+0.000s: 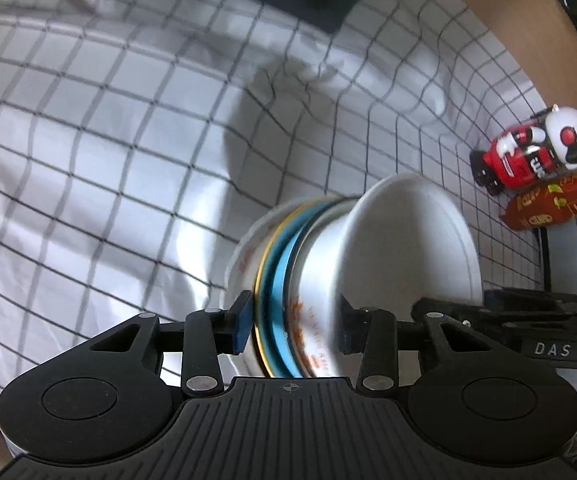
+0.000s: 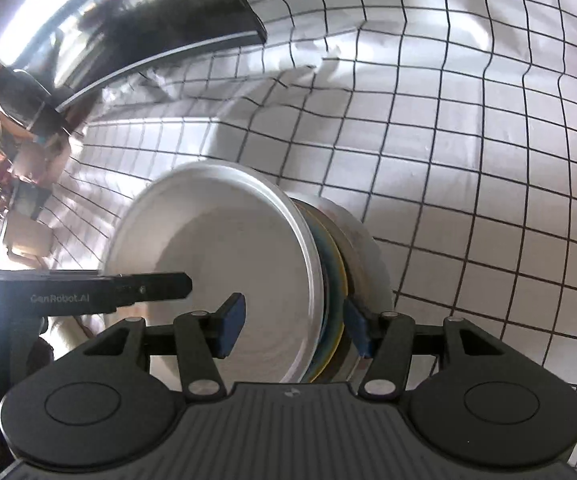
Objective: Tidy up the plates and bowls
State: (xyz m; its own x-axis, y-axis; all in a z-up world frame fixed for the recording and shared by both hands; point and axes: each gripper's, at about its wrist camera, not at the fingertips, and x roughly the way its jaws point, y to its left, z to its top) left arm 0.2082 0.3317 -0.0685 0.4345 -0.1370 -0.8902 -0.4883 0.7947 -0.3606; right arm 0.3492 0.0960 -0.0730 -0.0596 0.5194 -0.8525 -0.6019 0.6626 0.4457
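While both grippers are clamping the dish stack (image 1: 312, 280) between left gripper (image 1: 292, 322) and right gripper (image 2: 294, 322), I am risking bowls sliding apart.

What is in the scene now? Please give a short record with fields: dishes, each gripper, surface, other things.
dishes: one stack of white and blue gold-rimmed dishes, turned on edge
left gripper: astride the stack, pads pressing on both sides
right gripper: astride the stack; one pad touches its back, the other pad's contact is unclear
surface: checked cloth
other: toy, red packet
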